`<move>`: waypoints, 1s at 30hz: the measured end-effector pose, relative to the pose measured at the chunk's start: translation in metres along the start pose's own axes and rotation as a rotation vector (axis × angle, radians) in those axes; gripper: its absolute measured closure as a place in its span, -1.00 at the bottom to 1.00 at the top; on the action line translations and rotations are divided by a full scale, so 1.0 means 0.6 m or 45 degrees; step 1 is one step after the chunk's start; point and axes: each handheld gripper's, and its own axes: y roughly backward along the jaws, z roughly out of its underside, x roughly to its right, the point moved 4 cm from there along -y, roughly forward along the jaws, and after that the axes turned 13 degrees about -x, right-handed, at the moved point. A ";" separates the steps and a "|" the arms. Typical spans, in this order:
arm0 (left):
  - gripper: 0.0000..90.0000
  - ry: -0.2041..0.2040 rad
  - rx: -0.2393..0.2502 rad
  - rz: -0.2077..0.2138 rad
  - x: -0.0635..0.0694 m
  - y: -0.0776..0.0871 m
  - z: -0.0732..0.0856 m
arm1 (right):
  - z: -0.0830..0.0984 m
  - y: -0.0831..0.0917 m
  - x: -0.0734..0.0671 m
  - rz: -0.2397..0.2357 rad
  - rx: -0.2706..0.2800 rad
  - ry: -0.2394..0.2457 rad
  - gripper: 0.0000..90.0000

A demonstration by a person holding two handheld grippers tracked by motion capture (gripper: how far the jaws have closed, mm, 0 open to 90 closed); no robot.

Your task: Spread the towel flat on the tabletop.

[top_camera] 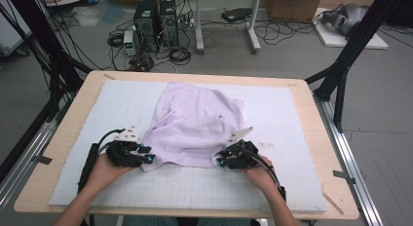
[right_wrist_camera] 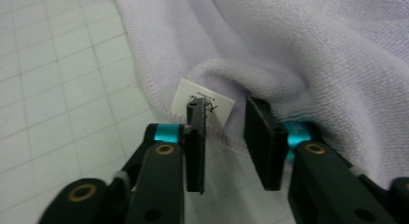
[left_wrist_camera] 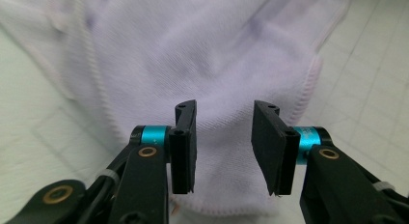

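Observation:
A pale lilac towel lies rumpled on the white gridded mat, bunched toward the middle. My left gripper sits at the towel's near left corner. In the left gripper view its jaws stand apart over the hemmed corner of the towel, and the pads do not press on it; the gripper is open. My right gripper is at the near right corner. In the right gripper view it is open above the towel's hem, right by a small white label.
The mat covers a wooden table with bare wood around its edges. Black frame poles rise at both sides. On the floor beyond the far edge stand computer towers amid cables.

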 end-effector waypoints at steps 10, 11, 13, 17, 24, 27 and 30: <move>0.95 -0.021 0.021 -0.038 0.007 -0.003 0.008 | 0.002 0.008 -0.004 -0.014 0.014 -0.010 0.92; 0.95 -0.024 0.031 -0.038 0.010 0.001 0.009 | 0.003 0.012 -0.008 -0.021 0.020 -0.011 0.92; 0.96 -0.030 0.062 -0.041 0.016 0.014 0.010 | 0.004 0.026 -0.016 -0.023 0.053 0.004 0.92; 0.96 -0.036 0.111 -0.018 0.035 0.042 0.018 | 0.020 0.058 -0.039 -0.042 0.100 0.023 0.92; 0.96 -0.060 0.140 0.010 0.066 0.084 0.043 | 0.064 0.096 -0.089 -0.099 0.153 0.032 0.92; 0.95 -0.090 0.150 0.034 0.086 0.098 0.055 | 0.076 0.114 -0.115 -0.153 0.164 0.075 0.91; 0.60 -0.079 0.160 0.024 0.087 0.105 0.052 | 0.075 0.136 -0.126 -0.178 0.198 0.103 0.67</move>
